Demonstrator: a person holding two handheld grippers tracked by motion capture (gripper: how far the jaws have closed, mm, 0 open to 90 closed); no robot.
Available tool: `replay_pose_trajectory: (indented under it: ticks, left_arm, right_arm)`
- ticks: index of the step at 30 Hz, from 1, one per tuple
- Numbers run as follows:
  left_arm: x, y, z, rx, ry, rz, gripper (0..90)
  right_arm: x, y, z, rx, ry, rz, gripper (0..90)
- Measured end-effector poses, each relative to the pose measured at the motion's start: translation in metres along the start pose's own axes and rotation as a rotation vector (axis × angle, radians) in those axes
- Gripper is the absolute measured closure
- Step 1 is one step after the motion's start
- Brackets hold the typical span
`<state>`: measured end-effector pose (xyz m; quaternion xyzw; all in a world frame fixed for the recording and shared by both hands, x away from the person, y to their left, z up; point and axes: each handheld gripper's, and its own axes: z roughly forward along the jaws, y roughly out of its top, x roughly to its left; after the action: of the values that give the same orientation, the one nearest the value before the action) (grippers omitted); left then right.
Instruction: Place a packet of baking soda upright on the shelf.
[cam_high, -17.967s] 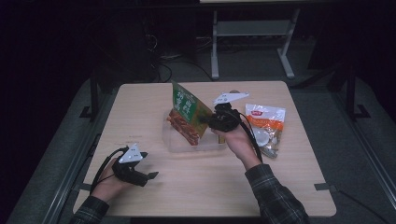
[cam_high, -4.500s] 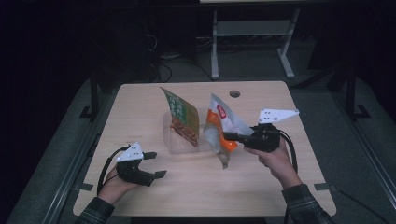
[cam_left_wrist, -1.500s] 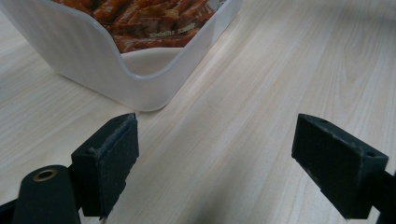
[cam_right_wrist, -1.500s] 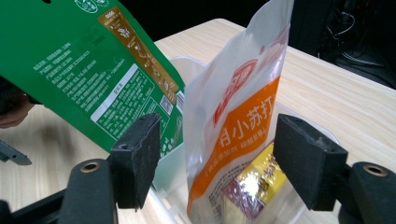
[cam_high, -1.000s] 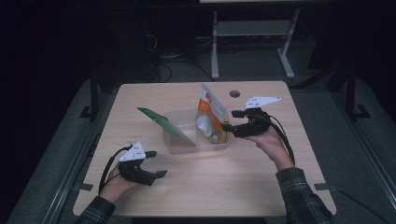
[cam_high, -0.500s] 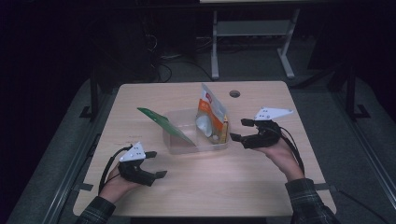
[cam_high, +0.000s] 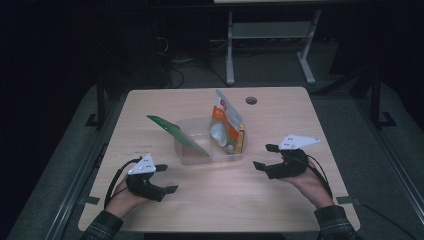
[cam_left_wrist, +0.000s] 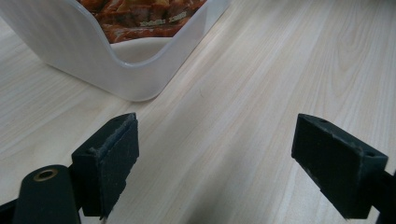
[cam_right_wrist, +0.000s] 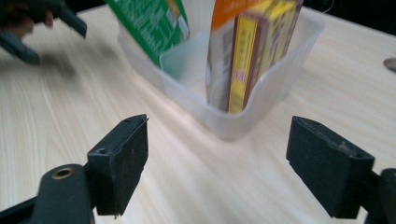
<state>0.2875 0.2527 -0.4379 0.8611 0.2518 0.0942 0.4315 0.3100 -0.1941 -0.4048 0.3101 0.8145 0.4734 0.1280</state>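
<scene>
Foreground, high view: the left gripper (cam_high: 167, 179) rests on the table (cam_high: 225, 205) with jaws spread wide and nothing between them. The right gripper (cam_high: 265, 156), jaws likewise wide and just opening further, sits near the clear tub (cam_high: 220, 156), apart from it and gripping nothing. Beyond, inside the tub: an orange pouch (cam_high: 226, 120) standing upright beside a yellow box (cam_right_wrist: 259, 51), and a green packet (cam_high: 175, 132) leaning left over the rim.

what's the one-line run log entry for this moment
left gripper: open, empty, on table | right gripper: open, empty, fingers just opened | clear bin: holds green packet, orange pouch, yellow box
</scene>
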Motion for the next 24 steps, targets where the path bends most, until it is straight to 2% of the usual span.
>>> replay_pose_trajectory:
  ticks: [2, 5, 8, 18, 21, 24]
  left_arm:
    - [-0.002, -0.001, 0.000, 0.002, -0.004, -0.006, 14.5]
    - [-0.005, -0.005, 0.000, 0.025, -0.007, 0.006, 14.5]
    - [-0.007, -0.011, -0.001, 0.030, -0.014, -0.018, 14.5]
    - [-0.011, -0.019, -0.007, 0.069, -0.029, 0.001, 14.5]
    - [-0.010, -0.019, -0.006, 0.070, -0.035, -0.005, 14.5]
    - [-0.010, -0.018, -0.004, 0.069, -0.033, 0.004, 14.7]
  right_arm:
    - [0.002, -0.007, 0.000, 0.021, -0.010, -0.014, 19.9]
    - [0.005, -0.018, 0.000, 0.041, -0.009, -0.021, 18.9]
    - [0.007, -0.028, -0.002, 0.062, -0.013, -0.019, 18.2]
    - [0.016, -0.058, -0.010, 0.124, -0.032, -0.009, 15.9]
    - [0.018, -0.063, -0.011, 0.153, -0.038, -0.016, 15.6]
    - [0.017, -0.065, -0.011, 0.154, -0.039, -0.011, 15.6]
